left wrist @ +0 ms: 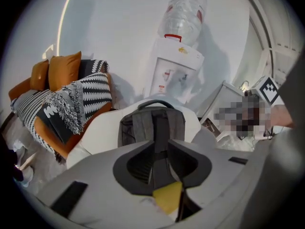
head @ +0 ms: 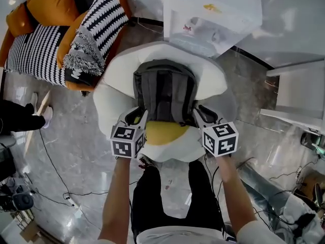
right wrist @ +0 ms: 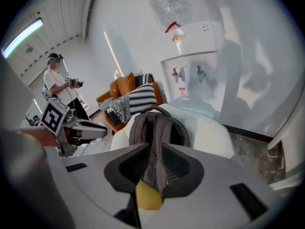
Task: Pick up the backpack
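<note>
Spread, empty: left tongs (head: 137,116), right tongs (head: 200,114) hovering at gray backpack (head: 165,75) base; advising seating shoulder straps (head: 152,98) deep before pinching.

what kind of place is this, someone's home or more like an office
Probably an office lounge or break corner, though a home is not ruled out: a white water dispenser with an upturned bottle stands by the wall, next to an orange sofa with black-and-white striped cushions, on a polished grey stone floor.
</note>
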Demonstrator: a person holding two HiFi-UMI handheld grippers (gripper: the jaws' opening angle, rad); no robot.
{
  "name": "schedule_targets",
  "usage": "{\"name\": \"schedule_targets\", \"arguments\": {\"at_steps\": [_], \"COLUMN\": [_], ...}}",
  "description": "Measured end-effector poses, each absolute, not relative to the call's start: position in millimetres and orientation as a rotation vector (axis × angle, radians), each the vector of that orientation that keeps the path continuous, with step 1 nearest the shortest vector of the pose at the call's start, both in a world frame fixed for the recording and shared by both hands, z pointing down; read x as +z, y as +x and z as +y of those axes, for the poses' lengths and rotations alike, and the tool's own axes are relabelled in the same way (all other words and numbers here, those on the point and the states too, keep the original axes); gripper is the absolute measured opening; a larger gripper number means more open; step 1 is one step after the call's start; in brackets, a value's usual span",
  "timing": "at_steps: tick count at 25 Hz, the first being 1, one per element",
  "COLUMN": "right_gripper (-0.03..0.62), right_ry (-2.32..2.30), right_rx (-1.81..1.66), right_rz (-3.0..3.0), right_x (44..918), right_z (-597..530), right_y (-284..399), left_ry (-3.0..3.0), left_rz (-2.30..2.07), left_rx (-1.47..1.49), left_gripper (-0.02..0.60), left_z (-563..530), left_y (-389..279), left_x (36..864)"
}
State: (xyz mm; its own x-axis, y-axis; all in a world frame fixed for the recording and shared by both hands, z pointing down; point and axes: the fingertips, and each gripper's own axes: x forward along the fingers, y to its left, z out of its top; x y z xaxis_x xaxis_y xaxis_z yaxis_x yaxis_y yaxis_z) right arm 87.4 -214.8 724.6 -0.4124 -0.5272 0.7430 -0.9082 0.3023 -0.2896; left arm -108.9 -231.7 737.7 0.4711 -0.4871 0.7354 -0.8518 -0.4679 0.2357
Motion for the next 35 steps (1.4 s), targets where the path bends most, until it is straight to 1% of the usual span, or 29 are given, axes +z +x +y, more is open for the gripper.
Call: {"name": "schedule_targets", "arguments": {"at_steps": [2,4,8,12,15,19,23,25,27,29,32,35], "right_gripper": [0.061,0.077,0.078,0.117,0.126,0.156,0.158,0.177,0.216,0.232,0.246,0.247], "right_ry": [1.266,1.264,1.273,1.266,1.243,1.212,1.176,1.169,1.174,1.173,1.154,1.138], "right_rx": [0.979,1.001,1.028,1.098,1.104,1.093,1.066,1.045,1.046,1.049,1.041,1.03], "right_rz": [-2.038,-2.028,-2.021,-2.011,-2.014,-2.018,-2.014,-2.019,-2.032,-2.043,-2.037,-2.021], "right_x": [739,752,777,803,819,838,858,865,869,875,890,906], "right_z": [-214,-215,-221,-219,-221,-224,-232,-237,-239,-240,-240,-238], "right_y": [91,93,94,90,84,78,71,68,65,62,60,59], "left_ry": [2.109,2.091,2.068,2.041,2.056,2.077,2.061,2.051,2.044,2.044,2.045,2.053], "left_rz": [-1.101,-1.102,-1.112,-1.118,-1.112,-1.106,-1.11,-1.108,-1.112,-1.123,-1.127,-1.112], "left_rx": [0.807,0.81,0.824,0.825,0.817,0.837,0.836,0.843,0.834,0.817,0.808,0.803], "left_gripper": [0.12,0.13,0.149,0.181,0.187,0.195,0.195,0.195,0.204,0.207,0.224,0.227], "left_z": [-231,-230,-231,-230,-235,-240,-246,-248,-248,-250,-254,-255], "left_y": [-108,-109,-112,-114,-114,-113,-113,-112,-111,-112,-111,-110], "left_x": [751,765,792,815,826,845,866,875,882,887,897,908]}}
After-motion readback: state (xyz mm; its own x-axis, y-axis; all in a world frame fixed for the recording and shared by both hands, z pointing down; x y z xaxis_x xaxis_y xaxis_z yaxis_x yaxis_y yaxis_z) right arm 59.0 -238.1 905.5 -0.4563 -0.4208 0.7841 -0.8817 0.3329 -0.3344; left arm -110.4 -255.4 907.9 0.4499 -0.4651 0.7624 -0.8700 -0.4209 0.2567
